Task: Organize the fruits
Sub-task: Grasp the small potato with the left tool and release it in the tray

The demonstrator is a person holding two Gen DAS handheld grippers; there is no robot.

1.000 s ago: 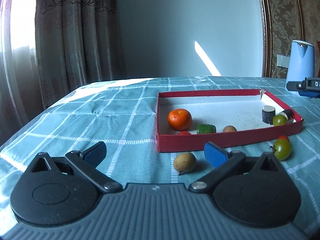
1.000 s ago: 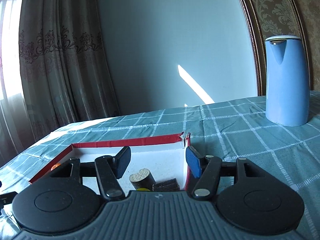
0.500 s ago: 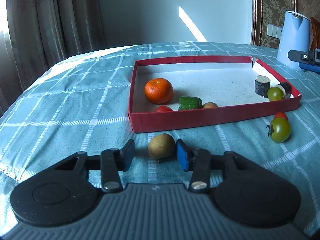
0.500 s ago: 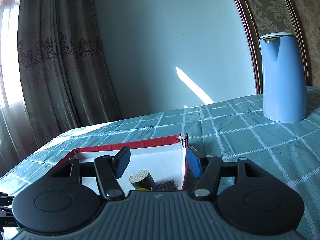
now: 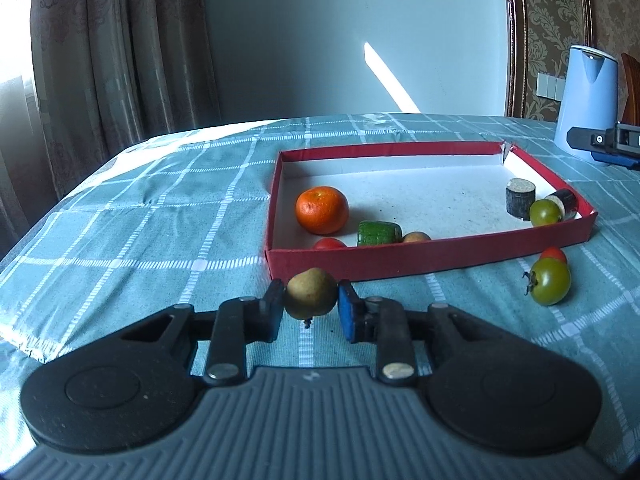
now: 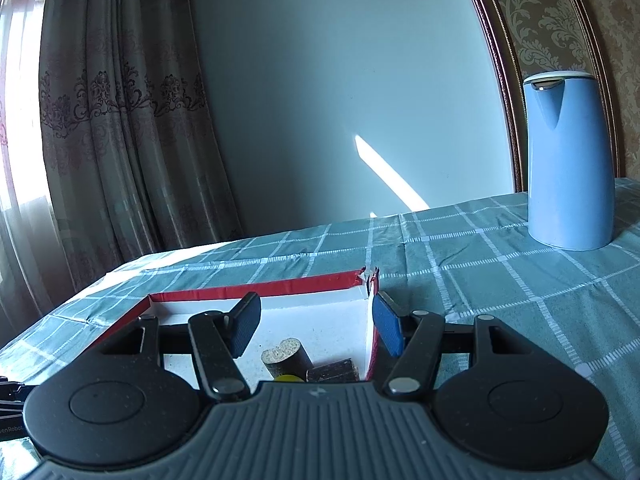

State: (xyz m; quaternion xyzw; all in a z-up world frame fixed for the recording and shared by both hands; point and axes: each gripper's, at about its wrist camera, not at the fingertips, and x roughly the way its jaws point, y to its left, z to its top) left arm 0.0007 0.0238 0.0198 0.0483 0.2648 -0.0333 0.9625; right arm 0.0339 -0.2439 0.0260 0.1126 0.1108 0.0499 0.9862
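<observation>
1. Left gripper: both pads pressed against the sides of a small brown fruit, its stem end pointing down. The fruit sits between the pads, just in front of the near wall of the red tray; whether it is clear of the tablecloth I cannot tell.
2. Against the frame half a second back: the fingers have drawn in from a loose bracket around the fruit to full contact, and the view has tilted up – more wall and curtain now show. A second back the fingers were spread wide with the fruit lying free on the cloth.
3. Right gripper: fingers apart, nothing between them, held over the right end of the tray. Its right pad lies just outside the tray's right wall, the left pad over the white floor. Pose and spread match the two earlier frames, bar a slight change of aim.
4. Inside the tray, left wrist view: an orange, a green block, a red fruit and a small tan one near the front wall; a dark cylinder, a green tomato and a dark roll at the right end.
5. Outside the tray, right of its front corner – a larger green tomato with a red fruit just behind it, both unmoved.
6. A blue kettle stands on the cloth, well apart from the tray.
</observation>
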